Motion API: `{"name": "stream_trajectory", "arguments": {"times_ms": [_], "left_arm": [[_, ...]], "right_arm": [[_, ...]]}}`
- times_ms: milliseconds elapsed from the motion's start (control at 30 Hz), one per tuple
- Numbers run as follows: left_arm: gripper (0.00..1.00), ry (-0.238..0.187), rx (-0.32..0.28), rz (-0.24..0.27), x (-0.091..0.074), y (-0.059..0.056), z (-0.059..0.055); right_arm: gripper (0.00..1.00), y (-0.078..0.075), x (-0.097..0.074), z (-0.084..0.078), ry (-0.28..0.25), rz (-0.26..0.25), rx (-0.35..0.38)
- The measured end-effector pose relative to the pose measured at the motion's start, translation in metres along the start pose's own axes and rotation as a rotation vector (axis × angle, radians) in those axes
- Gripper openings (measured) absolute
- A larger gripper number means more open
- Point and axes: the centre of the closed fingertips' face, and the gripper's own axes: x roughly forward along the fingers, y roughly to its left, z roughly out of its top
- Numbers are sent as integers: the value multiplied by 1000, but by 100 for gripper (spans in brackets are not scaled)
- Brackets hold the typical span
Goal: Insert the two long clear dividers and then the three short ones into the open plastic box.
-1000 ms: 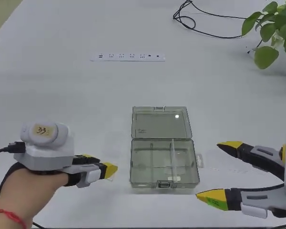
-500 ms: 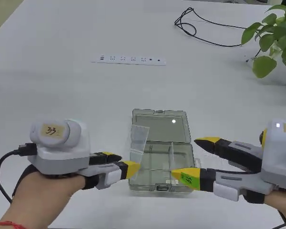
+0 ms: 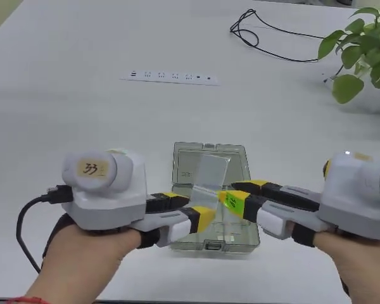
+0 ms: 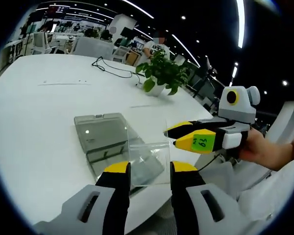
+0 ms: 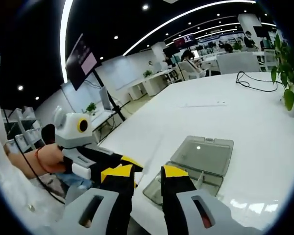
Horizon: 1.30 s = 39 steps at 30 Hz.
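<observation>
The open clear plastic box [image 3: 191,161] lies on the white table, lid folded back; it is also in the left gripper view as the box [image 4: 100,134] and in the right gripper view as the box [image 5: 201,156]. My left gripper [image 3: 187,208] holds a short clear divider [image 3: 210,174] upright above the box's base. In its own view the left gripper [image 4: 147,169] has the divider [image 4: 149,156] between its jaws. My right gripper [image 3: 242,193] comes in from the right, jaws slightly apart around the divider's far edge. The right gripper [image 5: 147,171] sees the divider edge-on [image 5: 154,147].
A white power strip [image 3: 171,77] lies further back on the table. A black cable [image 3: 272,38] loops at the far right, beside a potted plant [image 3: 361,50]. The left gripper's own black cable [image 3: 25,215] hangs at the near left edge.
Both grippers have moved inward over the box. The left one has raised a clear divider above the base, and the right one has come up to it with narrower jaws.
</observation>
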Motion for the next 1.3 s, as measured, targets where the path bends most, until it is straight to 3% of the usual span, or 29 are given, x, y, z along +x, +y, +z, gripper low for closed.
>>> {"name": "stream_trajectory", "arguments": {"times_ms": [500, 600, 700, 967, 1200, 1300], "left_arm": [[30, 10, 79, 17, 2, -4, 2], [30, 11, 87, 22, 2, -3, 1], [31, 2, 70, 21, 2, -2, 1], [36, 3, 74, 7, 3, -6, -1], [45, 7, 105, 13, -6, 6, -8], [47, 10, 150, 10, -11, 11, -11]], "right_arm": [[8, 0, 5, -5, 13, -28, 65], [7, -2, 6, -7, 22, -57, 105], [7, -3, 6, -6, 19, -76, 133], [6, 1, 10, -8, 44, -81, 128], [6, -4, 9, 0, 44, -88, 133], [6, -7, 10, 4, 48, -92, 146]]}}
